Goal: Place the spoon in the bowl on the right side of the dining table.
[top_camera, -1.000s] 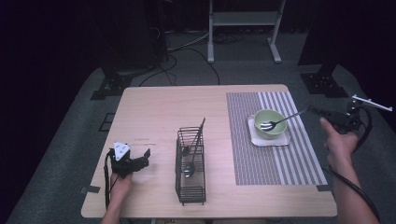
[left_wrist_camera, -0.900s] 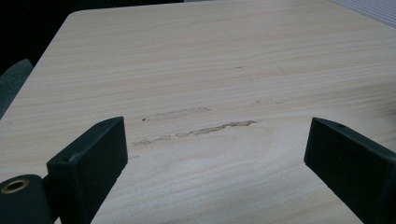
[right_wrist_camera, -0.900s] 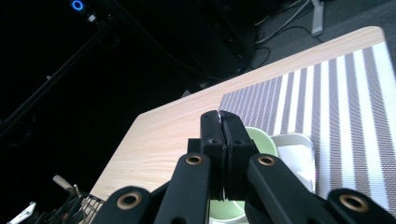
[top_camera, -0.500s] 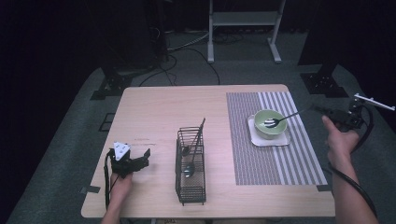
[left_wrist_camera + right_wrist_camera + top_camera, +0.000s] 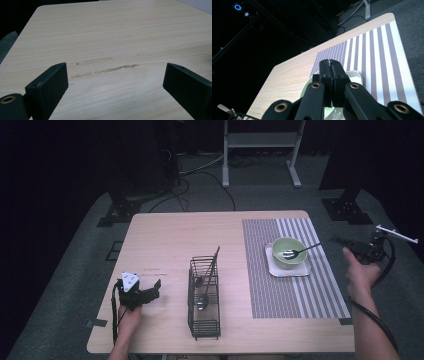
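A green bowl (image 5: pixel 288 252) stands on a small white square plate (image 5: pixel 306 270) on the striped mat (image 5: pixel 280 290). A fork (image 5: pixel 300 251) rests in it, handle pointing right. My right gripper (image 5: pixel 336 239) hovers off the table's right edge, just beyond that handle, its jaws shut with nothing seen between them. In the right gripper view the shut right gripper (image 5: pixel 329 62) covers part of the bowl (image 5: pixel 308 83). My left gripper (image 5: pixel 154 289) rests at the front left of the table. In the left gripper view the left gripper (image 5: pixel 115 82) stands open over bare wood.
A black wire basket (image 5: pixel 204 300) stands at the front middle of the wooden table (image 5: pixel 170 235), with a spoon (image 5: pixel 202 301) and a dark-handled utensil (image 5: pixel 215 257) in it. Stand legs and cables lie on the dark floor behind the table.
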### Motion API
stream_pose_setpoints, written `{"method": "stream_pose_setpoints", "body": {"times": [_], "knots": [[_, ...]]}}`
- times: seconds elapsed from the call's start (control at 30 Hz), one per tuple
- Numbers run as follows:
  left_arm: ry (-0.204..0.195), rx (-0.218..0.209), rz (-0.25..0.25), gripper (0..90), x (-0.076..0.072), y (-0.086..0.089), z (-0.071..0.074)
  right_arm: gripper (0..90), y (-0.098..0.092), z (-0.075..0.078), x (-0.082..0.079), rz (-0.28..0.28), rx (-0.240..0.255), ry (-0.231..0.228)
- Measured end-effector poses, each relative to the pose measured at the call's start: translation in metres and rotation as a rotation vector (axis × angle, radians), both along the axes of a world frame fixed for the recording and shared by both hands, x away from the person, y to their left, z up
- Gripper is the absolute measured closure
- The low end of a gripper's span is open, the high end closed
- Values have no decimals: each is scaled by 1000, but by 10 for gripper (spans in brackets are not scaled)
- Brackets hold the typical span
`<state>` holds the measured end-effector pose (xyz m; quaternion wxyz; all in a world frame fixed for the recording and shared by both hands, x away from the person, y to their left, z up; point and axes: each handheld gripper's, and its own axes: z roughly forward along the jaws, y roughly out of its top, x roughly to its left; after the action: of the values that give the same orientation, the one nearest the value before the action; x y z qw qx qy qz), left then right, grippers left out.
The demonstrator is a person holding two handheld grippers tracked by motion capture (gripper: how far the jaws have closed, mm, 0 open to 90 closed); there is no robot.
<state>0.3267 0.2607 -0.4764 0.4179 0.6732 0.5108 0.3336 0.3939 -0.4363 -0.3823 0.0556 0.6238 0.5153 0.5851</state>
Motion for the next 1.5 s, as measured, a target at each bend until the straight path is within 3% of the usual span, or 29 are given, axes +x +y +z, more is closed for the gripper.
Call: {"method": "stream_pose_setpoints", "body": {"times": [0.73,1.5], "knots": [[1,0,-1,52,0,0,0,887,3,-13,11,-17,-19,24],[2,1,1,52,0,0,0,885,14,-21,24,13,-45,45]]}}
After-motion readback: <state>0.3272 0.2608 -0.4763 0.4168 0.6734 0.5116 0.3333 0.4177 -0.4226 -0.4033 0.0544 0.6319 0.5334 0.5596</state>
